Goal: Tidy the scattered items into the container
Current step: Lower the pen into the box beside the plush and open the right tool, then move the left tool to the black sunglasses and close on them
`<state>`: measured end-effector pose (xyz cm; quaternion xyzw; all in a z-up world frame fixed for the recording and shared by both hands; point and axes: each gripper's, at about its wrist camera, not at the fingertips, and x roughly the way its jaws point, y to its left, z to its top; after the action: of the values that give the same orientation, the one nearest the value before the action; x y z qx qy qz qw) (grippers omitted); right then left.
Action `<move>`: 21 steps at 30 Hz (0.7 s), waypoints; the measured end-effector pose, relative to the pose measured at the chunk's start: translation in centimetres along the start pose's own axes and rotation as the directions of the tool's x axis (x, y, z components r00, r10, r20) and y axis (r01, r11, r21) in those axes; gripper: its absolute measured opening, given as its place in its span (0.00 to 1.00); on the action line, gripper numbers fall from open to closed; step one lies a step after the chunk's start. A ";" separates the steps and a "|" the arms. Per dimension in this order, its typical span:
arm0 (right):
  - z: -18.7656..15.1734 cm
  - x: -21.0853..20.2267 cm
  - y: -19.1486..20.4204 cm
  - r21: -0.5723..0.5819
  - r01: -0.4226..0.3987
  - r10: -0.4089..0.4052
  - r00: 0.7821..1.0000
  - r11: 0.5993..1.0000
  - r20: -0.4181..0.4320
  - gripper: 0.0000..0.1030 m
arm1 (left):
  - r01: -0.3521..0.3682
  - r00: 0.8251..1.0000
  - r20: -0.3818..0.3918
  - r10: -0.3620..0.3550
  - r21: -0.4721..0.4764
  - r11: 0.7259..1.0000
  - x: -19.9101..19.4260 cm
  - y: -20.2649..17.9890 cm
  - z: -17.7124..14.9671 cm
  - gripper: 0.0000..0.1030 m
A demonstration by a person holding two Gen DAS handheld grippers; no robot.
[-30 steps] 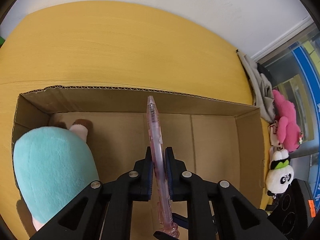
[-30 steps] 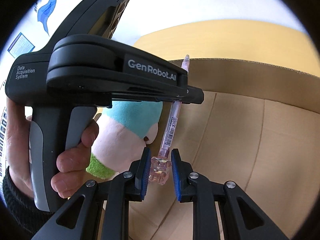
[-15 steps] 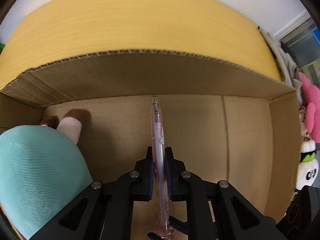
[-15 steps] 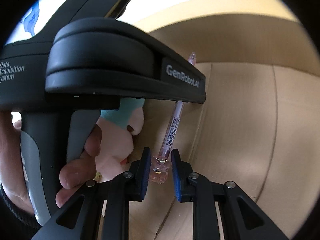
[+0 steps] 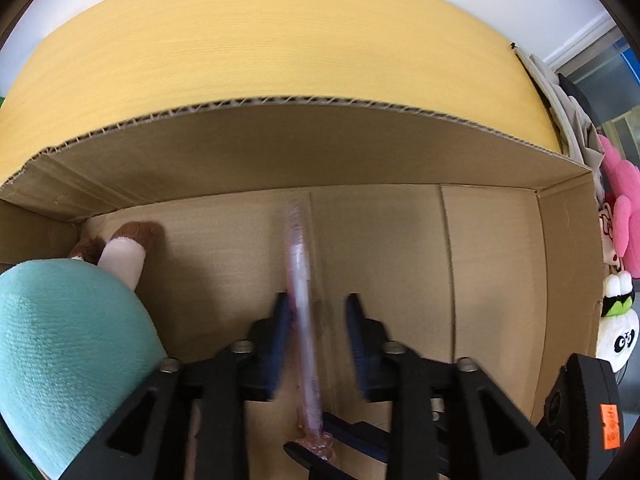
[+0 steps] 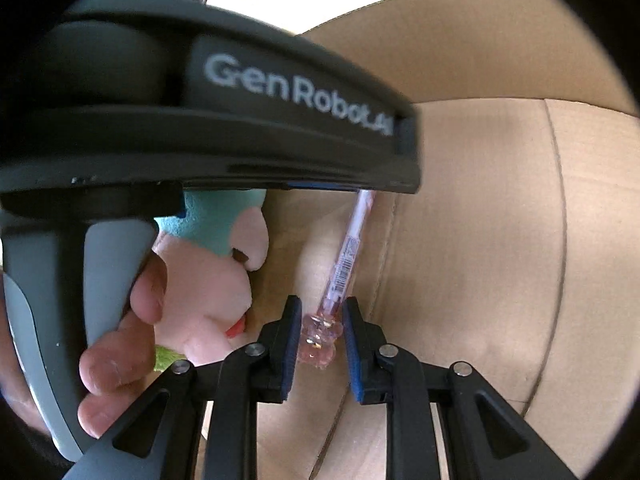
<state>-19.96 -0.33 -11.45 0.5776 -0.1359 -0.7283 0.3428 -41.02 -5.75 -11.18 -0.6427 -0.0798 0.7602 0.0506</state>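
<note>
A: Left gripper (image 5: pixel 315 312), state?
B: Jaws have just been opening. They stand spread, the pink pen (image 5: pixel 301 304) between them, lying close along the left pad; the right pad is clear of it. The pen is blurred in the left wrist view, so I cannot tell if that left pad touches.

A: Right gripper (image 6: pixel 320 330)?
B: Also just been opening, by a little. The pen's clear charm end (image 6: pixel 319 334) sits between its blue pads. The left pad looks to touch the charm; a thin gap shows at the right pad. No firm pinch.

A: Where is the pen?
B: Inside the cardboard box (image 5: pixel 280 148), over the floor, tip toward the far wall. I cannot tell whether it rests on the floor.

A: Else in the box?
B: A teal and pink plush toy (image 5: pixel 60 344) at the left end, beside the left gripper. A hand (image 6: pixel 120 344) holds that gripper's grey handle.

A: Outside?
B: The yellow table (image 5: pixel 280 40); a pink plush (image 5: pixel 624 208) and a panda plush (image 5: pixel 618 328) past the box's right wall
</note>
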 end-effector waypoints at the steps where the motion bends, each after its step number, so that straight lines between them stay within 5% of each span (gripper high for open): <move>1: 0.0 0.0 0.1 0.003 0.000 0.000 1.000 1.000 0.003 0.27 | 0.004 1.000 0.003 -0.004 -0.005 1.000 -0.2 0.2 -0.1 0.40; 6: 0.0 -0.1 0.3 0.026 0.008 -0.009 1.000 1.000 0.013 0.50 | 0.016 0.999 0.031 -0.015 -0.012 1.000 -1.6 0.3 -0.7 0.41; 9: -0.1 -0.3 0.7 0.032 0.019 -0.019 1.000 0.999 0.021 0.62 | 0.031 0.997 0.067 -0.031 -0.007 0.999 -3.5 0.0 -0.5 0.51; 14: -0.7 -3.1 2.6 -0.021 0.058 -0.057 0.995 0.998 0.076 0.69 | 0.080 0.984 0.154 -0.085 0.037 0.996 -8.5 -1.3 -1.3 0.60; 17: -2.2 -6.7 5.1 -0.100 0.160 -0.143 0.977 0.982 0.158 0.76 | 0.090 0.960 0.258 -0.106 0.073 0.993 -13.1 -1.9 -3.4 0.69; 21: -4.1 -9.7 8.1 -0.169 0.324 -0.266 0.918 0.931 0.293 0.77 | 0.034 0.899 0.430 -0.087 0.131 0.991 -19.7 -2.5 -9.7 0.89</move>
<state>-12.43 0.94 -0.54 0.4488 -0.0123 -0.8527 0.2672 -28.21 -6.27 6.83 -0.4500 -0.0634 0.8858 0.0936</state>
